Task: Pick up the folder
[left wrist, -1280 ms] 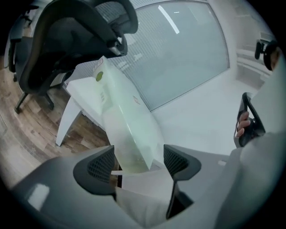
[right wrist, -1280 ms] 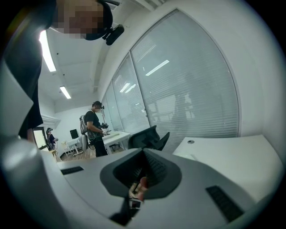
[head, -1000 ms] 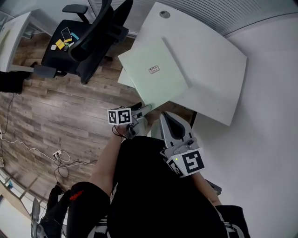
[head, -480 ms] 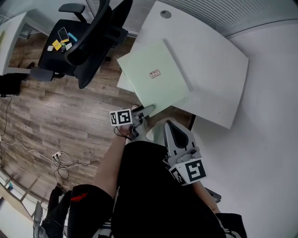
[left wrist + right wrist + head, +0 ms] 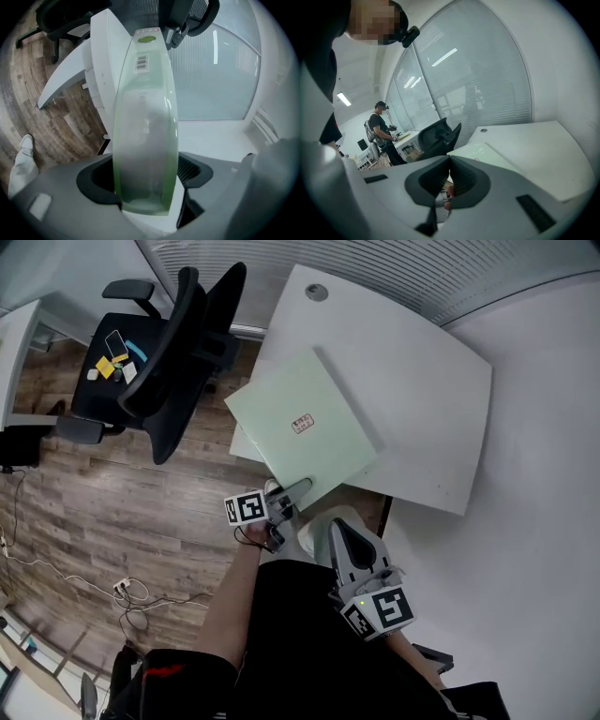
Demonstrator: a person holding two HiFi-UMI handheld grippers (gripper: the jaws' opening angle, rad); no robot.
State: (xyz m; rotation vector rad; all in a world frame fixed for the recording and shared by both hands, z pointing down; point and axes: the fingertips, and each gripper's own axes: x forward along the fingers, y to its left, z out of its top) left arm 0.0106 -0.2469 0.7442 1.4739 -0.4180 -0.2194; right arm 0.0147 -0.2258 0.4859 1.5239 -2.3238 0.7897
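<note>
From my head, the green folder (image 5: 300,432) lies on the white worktop (image 5: 422,399), its near corner jutting past the edge, where my left tool (image 5: 296,489) sits. My right tool (image 5: 339,525) hangs close to my body. In the left tool's view, the jaws have just been opening and stand wide, with the folder (image 5: 145,140) between them. In the right tool's view, the jaws meet and hold nothing.

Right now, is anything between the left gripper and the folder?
Nothing visible does: the folder sits between the jaws of the left gripper, which have just been opening.
</note>
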